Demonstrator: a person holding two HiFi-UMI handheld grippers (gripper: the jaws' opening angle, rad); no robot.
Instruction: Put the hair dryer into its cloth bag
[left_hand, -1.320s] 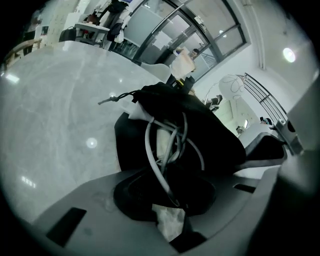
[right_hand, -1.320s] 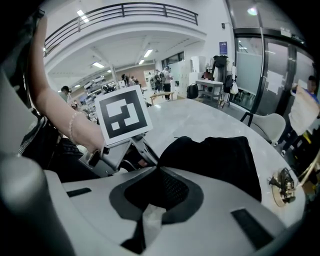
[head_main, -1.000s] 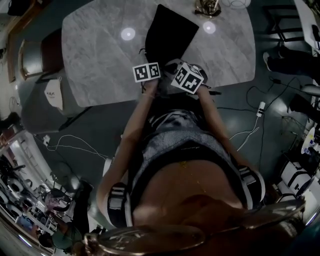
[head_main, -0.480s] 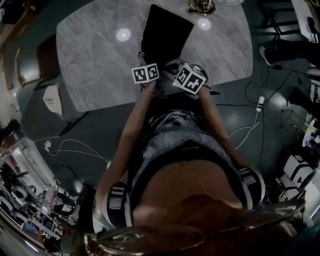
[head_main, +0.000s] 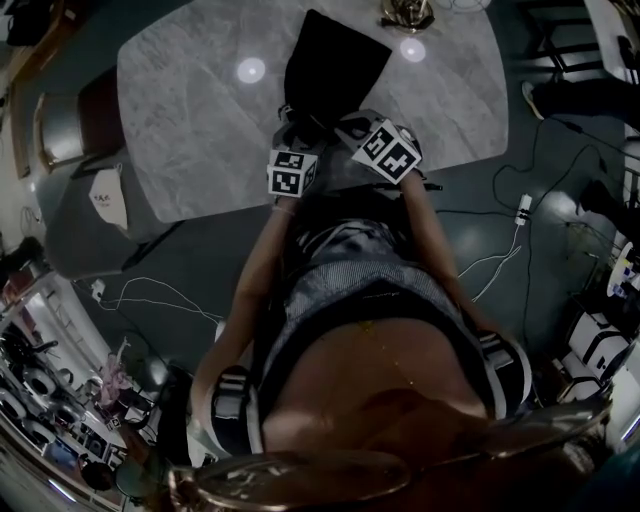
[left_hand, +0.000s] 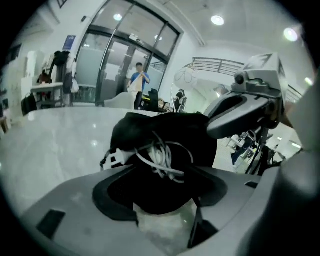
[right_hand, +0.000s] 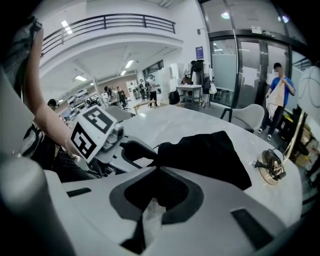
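- The cloth bag (head_main: 335, 60) lay on the marble table (head_main: 200, 100) straight ahead of both grippers. Its long axis ran away from them toward the table's far side, and its mouth was the end nearest them.
- The hair dryer's body could not be seen. Its white cord (left_hand: 160, 157) and plug (left_hand: 116, 159) bunched at the bag's mouth, just ahead of the left gripper (left_hand: 162, 187), so the dryer itself was probably inside the black cloth already.
- The left gripper's jaws had just been opening and stood wide apart. The bag's mouth sat in the gap between them, but the pads did not appear to press on it, so it was released.
- The right gripper (right_hand: 160, 169) was clenched, and the black cloth ran right into its closed tips. It seemed to be pinching the bag's near hem, just to the right of the left gripper.
- Both hands were at the mouth, and only the right had hold of it. The left was free and closer to the loose cord, which lay slightly to its left and still needed tucking in.
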